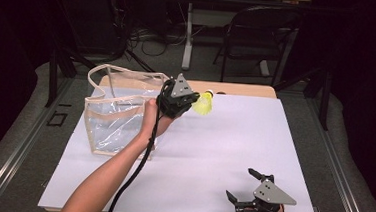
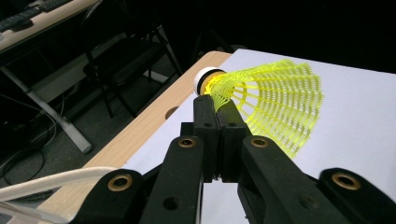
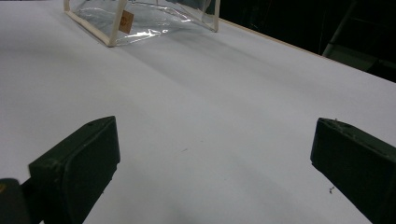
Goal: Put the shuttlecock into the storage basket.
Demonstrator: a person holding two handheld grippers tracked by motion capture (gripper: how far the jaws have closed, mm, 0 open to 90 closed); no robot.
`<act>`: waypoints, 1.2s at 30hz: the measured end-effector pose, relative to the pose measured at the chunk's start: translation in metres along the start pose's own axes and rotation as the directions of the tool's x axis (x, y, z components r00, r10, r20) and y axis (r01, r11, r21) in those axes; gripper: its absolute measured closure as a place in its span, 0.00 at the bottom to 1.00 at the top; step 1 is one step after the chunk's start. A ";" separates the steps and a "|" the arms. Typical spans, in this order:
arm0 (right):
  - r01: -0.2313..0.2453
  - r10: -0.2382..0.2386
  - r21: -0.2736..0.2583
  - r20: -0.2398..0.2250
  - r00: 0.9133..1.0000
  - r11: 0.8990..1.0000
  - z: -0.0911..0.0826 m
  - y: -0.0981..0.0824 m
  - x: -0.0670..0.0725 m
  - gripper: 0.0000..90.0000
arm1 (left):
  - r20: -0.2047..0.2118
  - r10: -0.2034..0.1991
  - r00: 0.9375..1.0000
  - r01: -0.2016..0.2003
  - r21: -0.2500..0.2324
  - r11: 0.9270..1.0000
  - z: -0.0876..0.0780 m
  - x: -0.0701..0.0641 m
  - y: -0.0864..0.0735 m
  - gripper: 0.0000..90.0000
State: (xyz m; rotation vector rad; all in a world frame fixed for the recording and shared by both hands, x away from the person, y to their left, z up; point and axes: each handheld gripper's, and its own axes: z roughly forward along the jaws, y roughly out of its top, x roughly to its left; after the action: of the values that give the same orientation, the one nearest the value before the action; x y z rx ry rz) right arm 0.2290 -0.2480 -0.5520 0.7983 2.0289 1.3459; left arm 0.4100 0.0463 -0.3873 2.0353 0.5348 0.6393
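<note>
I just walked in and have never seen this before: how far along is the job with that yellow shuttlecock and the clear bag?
Done, it seems: the left gripper has picked up the yellow shuttlecock, its jaws pinching the skirt near the cork, above the table. In hand: carrying it beside the clear bag. Left, probably: dropping it into the bag's open top. The right gripper rests open near the table's front edge.

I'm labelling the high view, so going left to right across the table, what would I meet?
Clear bag → left claw → yellow shuttlecock clamped in it → right claw, open, low over the white table.
</note>
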 end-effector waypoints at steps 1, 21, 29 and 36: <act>-0.002 0.002 0.001 0.000 1.000 1.000 0.000 0.000 0.000 0.01 | 0.000 0.003 1.000 -0.003 0.002 1.000 -0.001 0.001 0.001 0.99; -0.006 0.006 0.000 -0.001 1.000 1.000 0.001 0.000 0.000 0.01 | -0.037 -0.002 0.999 0.001 -0.013 1.000 -0.009 0.016 0.009 0.99; -0.011 0.011 0.005 -0.002 1.000 1.000 0.001 -0.001 0.000 0.01 | -0.046 -0.019 0.999 0.018 -0.023 1.000 -0.014 0.024 0.011 0.99; -0.012 0.012 0.004 0.008 1.000 1.000 -0.001 -0.001 -0.003 0.01 | -0.054 -0.040 0.998 0.038 -0.045 0.998 -0.019 0.031 0.011 0.99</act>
State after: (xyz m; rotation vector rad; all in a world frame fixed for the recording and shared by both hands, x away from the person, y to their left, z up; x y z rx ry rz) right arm 0.2302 -0.2509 -0.5525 0.8170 2.0244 1.3436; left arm 0.4235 0.0709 -0.3620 1.9659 0.5863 0.6795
